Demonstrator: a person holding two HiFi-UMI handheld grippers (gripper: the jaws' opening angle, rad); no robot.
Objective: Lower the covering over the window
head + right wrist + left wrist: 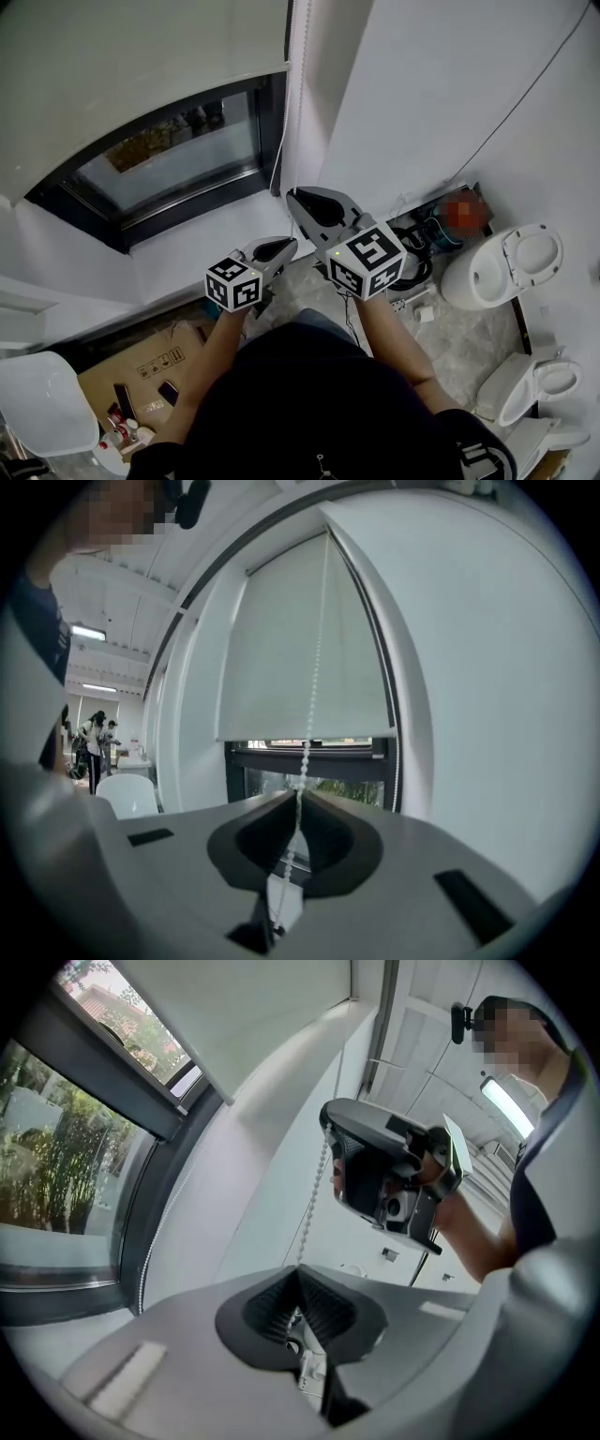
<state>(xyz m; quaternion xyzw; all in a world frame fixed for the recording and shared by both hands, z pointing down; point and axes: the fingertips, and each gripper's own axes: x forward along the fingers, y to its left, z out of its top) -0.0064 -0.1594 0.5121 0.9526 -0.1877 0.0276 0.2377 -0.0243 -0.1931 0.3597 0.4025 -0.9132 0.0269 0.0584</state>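
Between the pads of my right gripper (298,797), which is pinching shut on it, the bead chain (317,667) is running straight up toward 12 o'clock across the partly lowered blind (272,649), while my left gripper (298,1271) is clamping the same chain lower, toward 6 o'clock.

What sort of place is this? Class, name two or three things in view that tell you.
Probably a workspace or storeroom rather than a home bathroom: several toilets stand together on the floor, a cardboard box lies nearby, and a roller blind partly covers the window.
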